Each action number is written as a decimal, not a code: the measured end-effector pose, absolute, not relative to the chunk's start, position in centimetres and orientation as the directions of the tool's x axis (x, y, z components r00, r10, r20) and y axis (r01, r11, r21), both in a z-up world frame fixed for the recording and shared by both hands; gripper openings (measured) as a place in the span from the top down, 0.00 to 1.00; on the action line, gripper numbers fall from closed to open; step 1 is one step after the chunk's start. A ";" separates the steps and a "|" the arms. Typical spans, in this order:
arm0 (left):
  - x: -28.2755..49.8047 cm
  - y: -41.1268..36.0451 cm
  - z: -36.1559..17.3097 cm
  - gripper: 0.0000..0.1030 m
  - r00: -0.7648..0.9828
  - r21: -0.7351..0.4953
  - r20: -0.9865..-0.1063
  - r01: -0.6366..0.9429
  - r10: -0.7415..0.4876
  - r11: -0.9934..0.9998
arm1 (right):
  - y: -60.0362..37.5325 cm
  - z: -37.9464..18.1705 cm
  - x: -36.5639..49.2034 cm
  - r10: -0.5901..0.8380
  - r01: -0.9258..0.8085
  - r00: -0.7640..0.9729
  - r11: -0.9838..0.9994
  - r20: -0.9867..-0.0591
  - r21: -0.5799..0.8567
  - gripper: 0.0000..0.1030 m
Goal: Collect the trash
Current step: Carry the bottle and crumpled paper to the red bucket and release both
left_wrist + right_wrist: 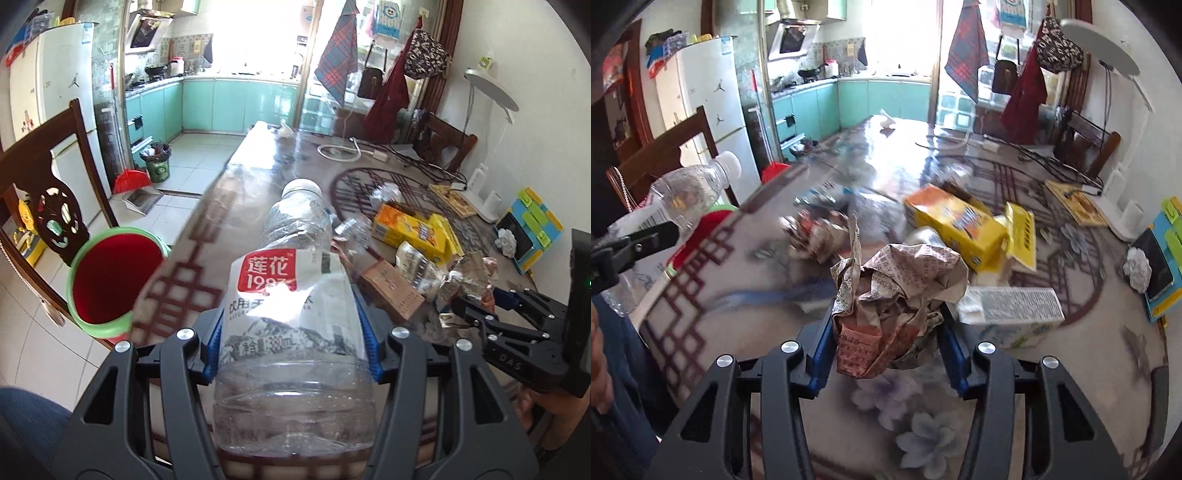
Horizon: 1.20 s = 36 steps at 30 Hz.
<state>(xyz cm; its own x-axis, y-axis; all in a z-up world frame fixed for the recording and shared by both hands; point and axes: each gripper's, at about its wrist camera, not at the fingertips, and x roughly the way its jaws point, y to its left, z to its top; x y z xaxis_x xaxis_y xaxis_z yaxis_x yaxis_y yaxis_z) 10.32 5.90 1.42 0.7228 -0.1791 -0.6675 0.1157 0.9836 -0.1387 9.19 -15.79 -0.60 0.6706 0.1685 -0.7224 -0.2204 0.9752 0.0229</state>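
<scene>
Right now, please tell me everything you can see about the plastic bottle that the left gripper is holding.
The plastic bottle is clear, thin-walled and looks empty, with a white screw cap still on. A white label with a red square, Chinese characters and a grey mountain print wraps its middle; the label's upper edge is torn. The body is crumpled near the neck. It lies between the blue pads of the left gripper, whose jaws press its lower half, cap pointing away and upward, lifted above the table.
</scene>
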 end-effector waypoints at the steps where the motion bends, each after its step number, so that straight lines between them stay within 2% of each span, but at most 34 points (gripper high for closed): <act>1: 10.6 6.7 1.8 0.46 0.729 -0.132 -0.664 0.103 -0.165 0.986 | -14.9 -0.1 9.5 0.179 -0.234 0.674 0.972 -0.717 0.024 0.53; 11: 13.2 18.4 4.3 0.46 0.761 -0.058 -0.649 -0.064 0.011 0.996 | -2.2 3.2 16.3 0.312 -0.385 0.666 0.922 -0.678 0.046 0.53; 18: 15.3 27.3 4.0 0.46 0.731 -0.046 -0.675 -0.174 0.098 0.984 | 8.4 4.0 21.7 0.418 -0.501 0.625 0.863 -0.659 0.073 0.53; 25: 18.4 33.0 1.4 0.46 0.690 -0.136 -0.721 -0.243 0.073 0.960 | 16.9 2.0 25.9 0.474 -0.590 0.541 0.803 -0.695 0.089 0.53; 31: 20.4 35.3 -0.2 0.46 0.692 -0.233 -0.721 -0.289 0.034 0.929 | 20.6 -2.7 27.7 0.472 -0.616 0.456 0.779 -0.755 0.115 0.53; 36: 22.2 35.9 -0.5 0.45 0.692 -0.250 -0.722 -0.294 0.025 0.923 | 22.8 -5.2 28.0 0.468 -0.640 0.414 0.759 -0.781 0.116 0.53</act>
<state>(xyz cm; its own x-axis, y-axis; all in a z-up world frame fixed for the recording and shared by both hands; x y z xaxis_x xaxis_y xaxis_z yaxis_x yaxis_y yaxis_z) 22.15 35.91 -0.47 0.6917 0.0249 -0.7218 -0.2939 0.9226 -0.2498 28.03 22.76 -5.18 0.4138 0.4680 -0.7809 -0.6403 0.7593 0.1159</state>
